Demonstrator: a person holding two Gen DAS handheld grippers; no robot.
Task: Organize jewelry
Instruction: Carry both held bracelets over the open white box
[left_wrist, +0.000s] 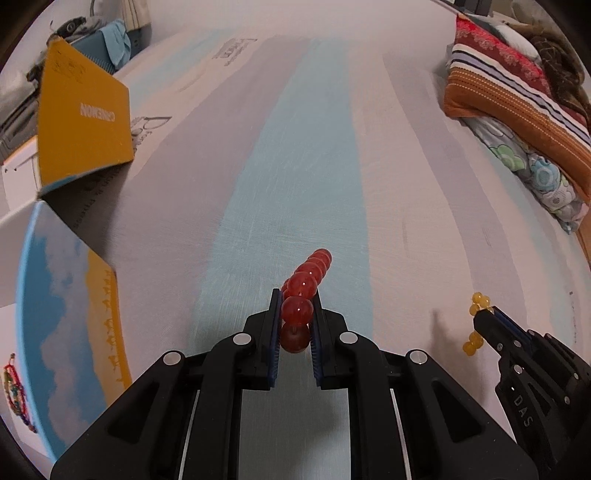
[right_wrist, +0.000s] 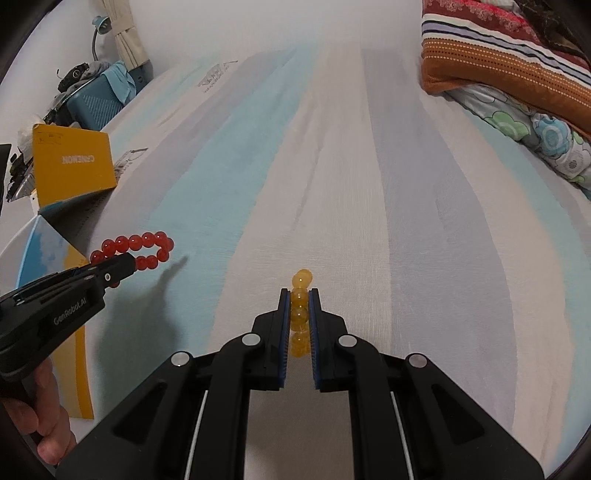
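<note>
My left gripper (left_wrist: 295, 299) is shut on a red bead bracelet (left_wrist: 308, 277), whose loop sticks out past the fingertips above the striped bedsheet. From the right wrist view the same red bead bracelet (right_wrist: 140, 247) hangs off the left gripper (right_wrist: 118, 269), lifted off the sheet with its shadow below. My right gripper (right_wrist: 299, 293) is shut on a yellow bead bracelet (right_wrist: 300, 306). In the left wrist view that yellow bead bracelet (left_wrist: 476, 321) shows on both sides of the right gripper (left_wrist: 484, 314).
An open box with a sky-and-desert print (left_wrist: 62, 314) lies at the left; a multicoloured beaded piece (left_wrist: 14, 391) sits by it. A yellow box lid (left_wrist: 81, 118) stands behind. Folded blankets and pillows (left_wrist: 509, 96) lie far right. A hand (right_wrist: 44, 424) holds the left gripper.
</note>
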